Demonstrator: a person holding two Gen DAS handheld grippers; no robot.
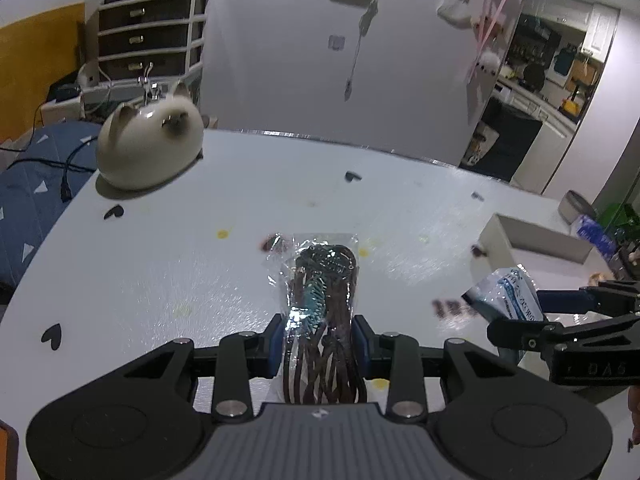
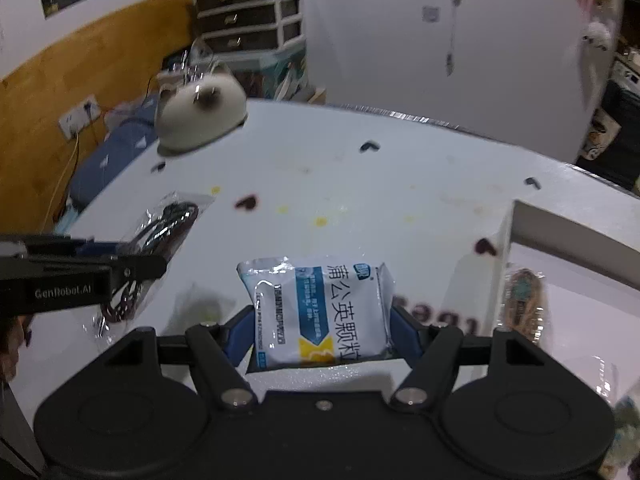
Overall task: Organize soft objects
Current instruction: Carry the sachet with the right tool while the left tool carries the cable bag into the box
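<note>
My left gripper (image 1: 318, 336) is shut on a clear plastic bag of dark brown cord (image 1: 320, 280) and holds it just above the white table (image 1: 160, 260). My right gripper (image 2: 322, 332) is shut on a white and blue sachet with printed characters (image 2: 324, 308), also lifted off the table. In the left wrist view the right gripper (image 1: 516, 314) and its sachet (image 1: 508, 292) show at the right edge. The right wrist view has the left gripper (image 2: 144, 256) and its bag (image 2: 172, 220) at the left.
A white open box (image 2: 516, 232) sits at the table's right with a wrapped packet (image 2: 520, 300) inside. A cream plush cat (image 1: 148, 144) rests at the far left corner. Dark heart stickers dot the tabletop. Blue bedding and a drawer unit lie beyond the left edge.
</note>
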